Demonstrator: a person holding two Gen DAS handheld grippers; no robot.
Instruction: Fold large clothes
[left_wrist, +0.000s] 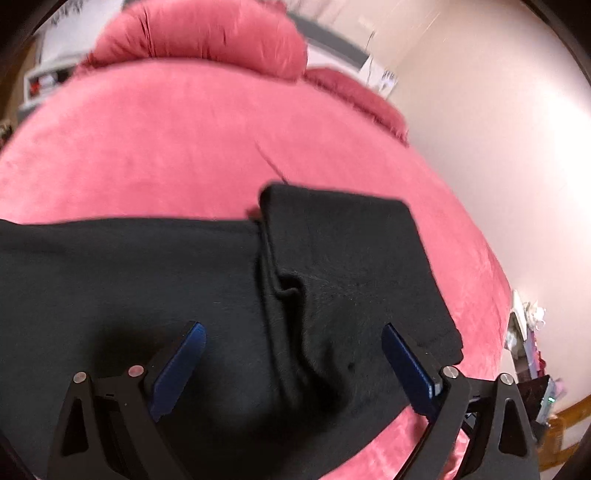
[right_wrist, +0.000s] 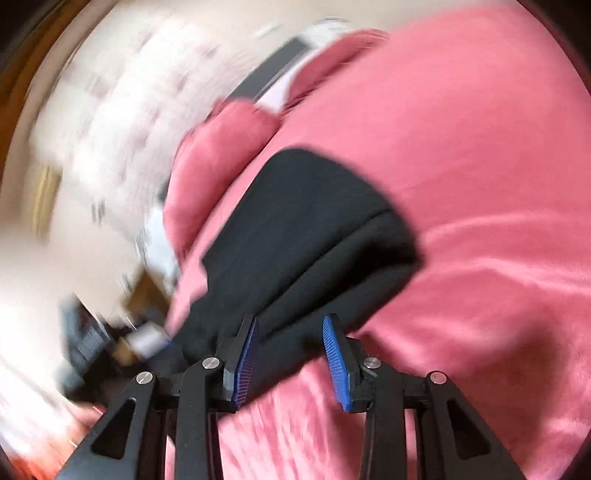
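A black garment (left_wrist: 166, 280) lies spread on a pink bed cover (left_wrist: 166, 147), with one part folded over on its right side (left_wrist: 351, 258). My left gripper (left_wrist: 293, 328) is open wide and empty, just above the garment near its front edge. In the right wrist view, which is blurred, the black garment (right_wrist: 303, 236) lies on the pink cover (right_wrist: 461, 184). My right gripper (right_wrist: 290, 321) is open and empty, its blue pads (right_wrist: 334, 354) close over the garment's near edge.
Pink pillows (left_wrist: 199, 37) lie at the head of the bed. A pale wall (left_wrist: 480, 129) runs along the bed's right side, with clutter on the floor (left_wrist: 532, 354) by it. More blurred items lie beside the bed in the right wrist view (right_wrist: 110, 332).
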